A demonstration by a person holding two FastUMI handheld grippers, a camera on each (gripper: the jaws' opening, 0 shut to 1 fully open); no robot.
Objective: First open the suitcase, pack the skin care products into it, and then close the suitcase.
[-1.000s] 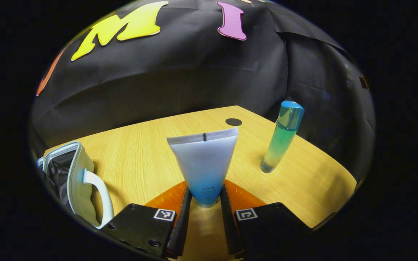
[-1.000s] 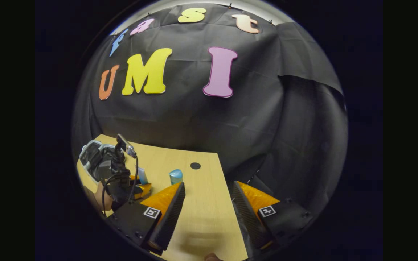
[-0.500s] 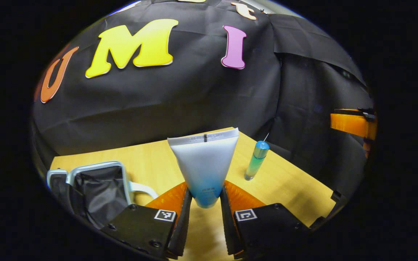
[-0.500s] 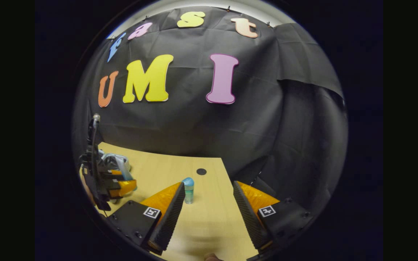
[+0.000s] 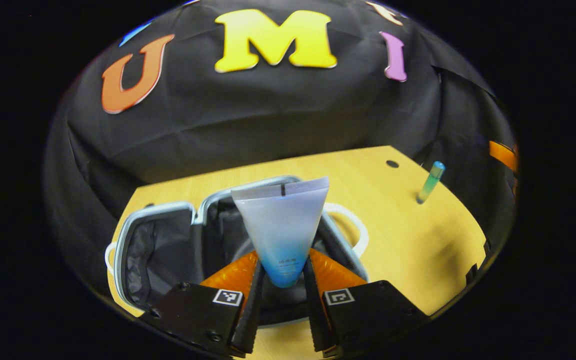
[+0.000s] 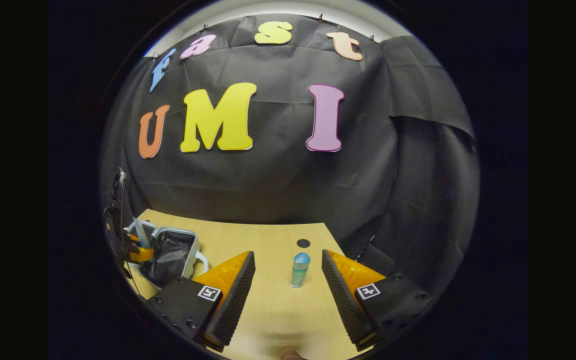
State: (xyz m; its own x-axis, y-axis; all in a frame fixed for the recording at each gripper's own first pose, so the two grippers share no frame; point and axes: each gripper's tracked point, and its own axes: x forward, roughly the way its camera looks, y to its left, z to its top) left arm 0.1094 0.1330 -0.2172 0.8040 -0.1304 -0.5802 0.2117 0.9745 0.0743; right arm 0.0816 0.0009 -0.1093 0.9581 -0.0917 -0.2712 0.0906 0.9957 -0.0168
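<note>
Left tool [image 5: 282, 285] remains clamped on the white-and-blue tube [image 5: 281, 225], now carried above the open suitcase [image 5: 168, 245] rather than bare counter [image 5: 408, 240]. Right tool [image 6: 288, 287] stays wide open and empty; the blue-green bottle [image 6: 299, 269] now stands upright between its fingers.

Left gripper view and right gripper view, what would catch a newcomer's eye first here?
First, the white-and-blue tube, pinched in the left gripper and held over the open suitcase at the table's left end. Next, the blue-green bottle standing upright on the table, framed between the open right gripper's fingers.
</note>
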